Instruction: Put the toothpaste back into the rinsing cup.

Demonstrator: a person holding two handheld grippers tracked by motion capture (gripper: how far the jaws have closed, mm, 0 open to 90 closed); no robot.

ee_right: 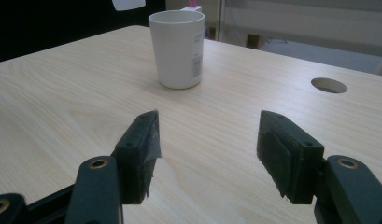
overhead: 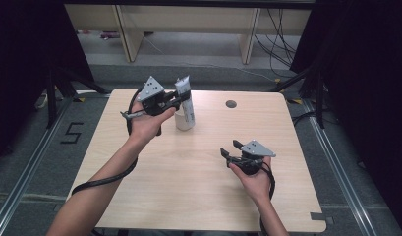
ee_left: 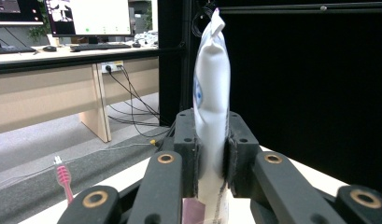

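Observation:
A white squeeze tube (overhead: 186, 98) hangs upright over a white cup (overhead: 184, 123) at the table's far middle. My left gripper (overhead: 176, 101) is shut on the tube. In the left gripper view the tube (ee_left: 211, 84) rises between the two jaws, crimped end up, pinched about its middle by the left gripper (ee_left: 212, 140). My right gripper (overhead: 229, 149) is held low over the right half of the table, open and holding nothing. The right gripper (ee_right: 207, 140) faces the cup (ee_right: 177, 49), which stands well ahead of it, and the tube's lower end (ee_right: 128, 3) shows above the cup.
The light wooden table (overhead: 188, 172) has a round cable hole (overhead: 231, 104) at its far right, the hole (ee_right: 328, 85) right of the cup. A pink toothbrush (ee_left: 63, 179) shows at lower left of the left gripper view. Desks and cables stand beyond the table.

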